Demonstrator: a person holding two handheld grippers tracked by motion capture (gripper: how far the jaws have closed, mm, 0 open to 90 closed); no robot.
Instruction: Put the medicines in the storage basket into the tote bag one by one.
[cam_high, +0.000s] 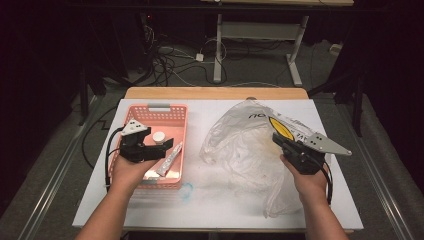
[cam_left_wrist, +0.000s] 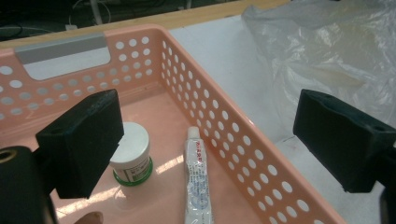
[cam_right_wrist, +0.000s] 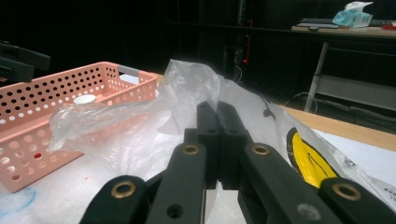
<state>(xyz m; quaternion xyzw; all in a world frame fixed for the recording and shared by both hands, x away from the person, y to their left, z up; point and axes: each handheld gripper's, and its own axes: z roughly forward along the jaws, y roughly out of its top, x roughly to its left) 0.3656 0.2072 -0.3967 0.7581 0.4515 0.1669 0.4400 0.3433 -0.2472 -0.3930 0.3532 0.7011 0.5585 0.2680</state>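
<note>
**Q:** Where's everything sitting relative to the basket right now?

**A:** The pink basket (cam_high: 150, 112) is toward the left of the white counter (cam_high: 210, 200), and I'll place everything off that. My left tool (cam_high: 162, 146) hangs over the basket's near end with its jaws spread wide, nothing between them. One jaw is over the basket floor, the other out past the right wall, over the counter. Inside the basket there's a small white jar (cam_left_wrist: 132, 151) with a green band round the bottom, standing upright. Just to the right of it lies a white tube (cam_left_wrist: 197, 179), flat on the floor, running along the right wall, cap end pointing at the far wall. Jar and tube are near each other but not touching, as far as I can see.

**Q:** And the other hand?

**A:** My right tool (cam_high: 278, 140) is well to the right of the basket, and it's clamped tight on a fold of the clear plastic bag (cam_high: 240, 150). In the right gripper view the two jaws are pressed together with the film pinched between them and bunched up above the tips. The bag is spread over the counter just right of the basket, with a yellow print (cam_right_wrist: 308, 161) on the side away from it.

**Q:** Bag touching the basket?

**A:** Can't tell, it's close.
</note>
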